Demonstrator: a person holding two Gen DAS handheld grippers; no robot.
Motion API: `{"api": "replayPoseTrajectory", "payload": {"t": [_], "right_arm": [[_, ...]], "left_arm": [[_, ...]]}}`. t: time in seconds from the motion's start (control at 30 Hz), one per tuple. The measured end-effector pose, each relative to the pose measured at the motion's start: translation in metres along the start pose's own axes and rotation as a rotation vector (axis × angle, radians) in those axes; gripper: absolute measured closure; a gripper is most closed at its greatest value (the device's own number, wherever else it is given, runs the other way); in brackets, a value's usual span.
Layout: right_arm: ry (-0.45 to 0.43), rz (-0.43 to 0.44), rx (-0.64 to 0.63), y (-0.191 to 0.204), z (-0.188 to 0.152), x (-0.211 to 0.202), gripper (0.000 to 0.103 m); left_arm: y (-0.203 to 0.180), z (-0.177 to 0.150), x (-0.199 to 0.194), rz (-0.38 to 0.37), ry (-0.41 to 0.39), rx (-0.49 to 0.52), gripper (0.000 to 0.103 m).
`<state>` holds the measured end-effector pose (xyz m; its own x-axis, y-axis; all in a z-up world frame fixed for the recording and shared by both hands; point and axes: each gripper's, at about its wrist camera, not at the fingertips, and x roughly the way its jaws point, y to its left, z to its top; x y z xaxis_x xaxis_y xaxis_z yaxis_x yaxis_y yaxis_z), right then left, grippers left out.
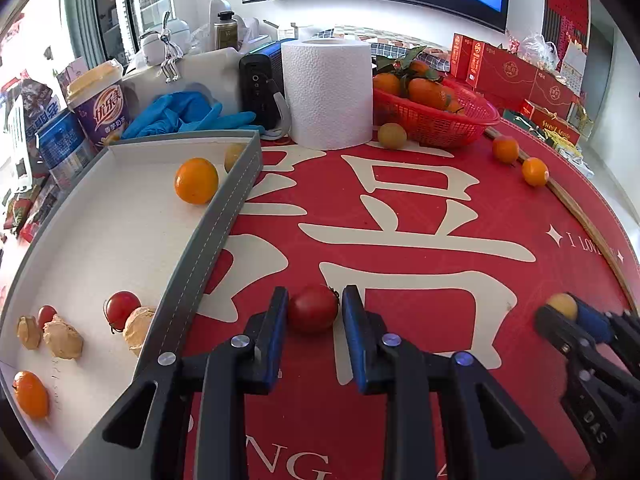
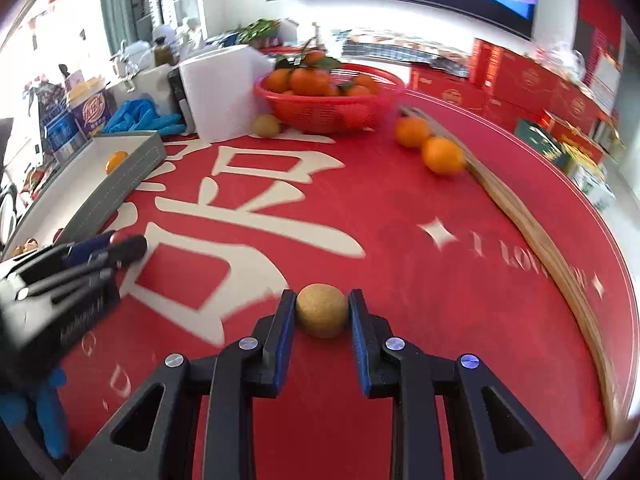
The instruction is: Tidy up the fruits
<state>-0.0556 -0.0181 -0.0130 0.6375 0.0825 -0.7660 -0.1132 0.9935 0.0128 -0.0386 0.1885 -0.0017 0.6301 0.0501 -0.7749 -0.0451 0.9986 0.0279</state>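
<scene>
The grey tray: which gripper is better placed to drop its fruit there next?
Probably the left. The left gripper holds the red tomato right beside the grey tray wall, while the right gripper, holding the tan fruit, is farther across the mat.

A red tablecloth (image 1: pixel 420 216) with cream characters carried a grey tray (image 1: pixel 224 216), paper roll (image 1: pixel 327 92), red basket (image 1: pixel 436 118), loose oranges (image 1: pixel 505 149) and a cherry tomato (image 1: pixel 313 309).
</scene>
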Motion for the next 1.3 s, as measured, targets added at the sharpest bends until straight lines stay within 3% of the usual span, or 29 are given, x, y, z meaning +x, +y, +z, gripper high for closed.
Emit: {"api": "replayPoseTrajectory", "payload": {"t": [0.4, 1.3], "right_arm": [[-0.007, 0.023, 0.056, -0.0080, 0.0015, -0.0005, 0.076], [-0.005, 0.005, 0.042, -0.0057, 0.0006, -0.0020, 0.075]], "left_arm": [[0.0022, -0.0001, 0.0004, 0.006, 0.001, -0.007, 0.069], [0.0019, -0.0001, 0.0008, 0.009, 0.001, -0.011, 0.065]]}}
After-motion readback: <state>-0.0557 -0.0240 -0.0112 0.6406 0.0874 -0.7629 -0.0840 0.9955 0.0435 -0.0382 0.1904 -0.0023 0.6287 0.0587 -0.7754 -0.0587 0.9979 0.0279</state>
